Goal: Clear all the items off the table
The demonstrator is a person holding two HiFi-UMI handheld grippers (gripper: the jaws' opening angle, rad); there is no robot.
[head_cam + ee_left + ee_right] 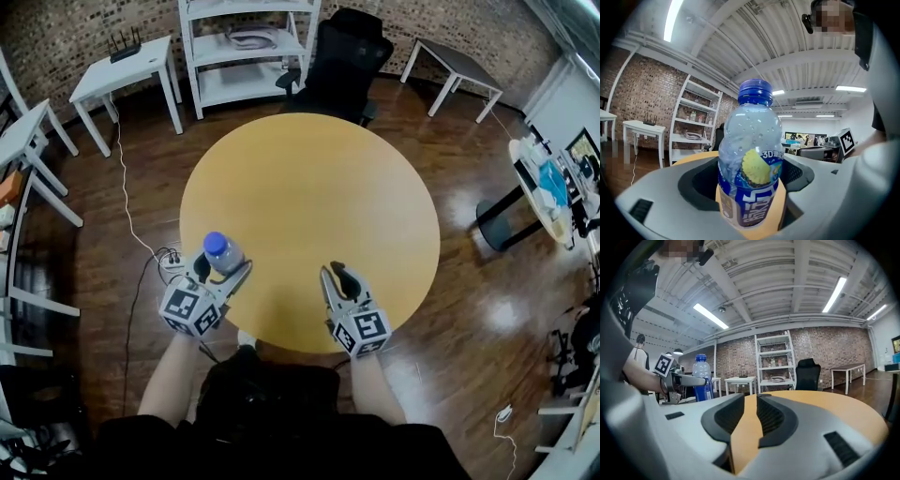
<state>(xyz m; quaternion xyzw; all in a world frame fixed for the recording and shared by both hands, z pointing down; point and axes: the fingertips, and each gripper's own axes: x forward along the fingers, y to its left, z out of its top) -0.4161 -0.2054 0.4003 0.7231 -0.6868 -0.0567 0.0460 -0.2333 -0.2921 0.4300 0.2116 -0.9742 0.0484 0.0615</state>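
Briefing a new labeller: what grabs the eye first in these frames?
The blue-capped bottle stands out first, held upright between the jaws of the left gripper at the near-left edge of the round yellow table. Nothing else lies on the tabletop. The right gripper hovers empty over the near edge, its jaws nearly together.
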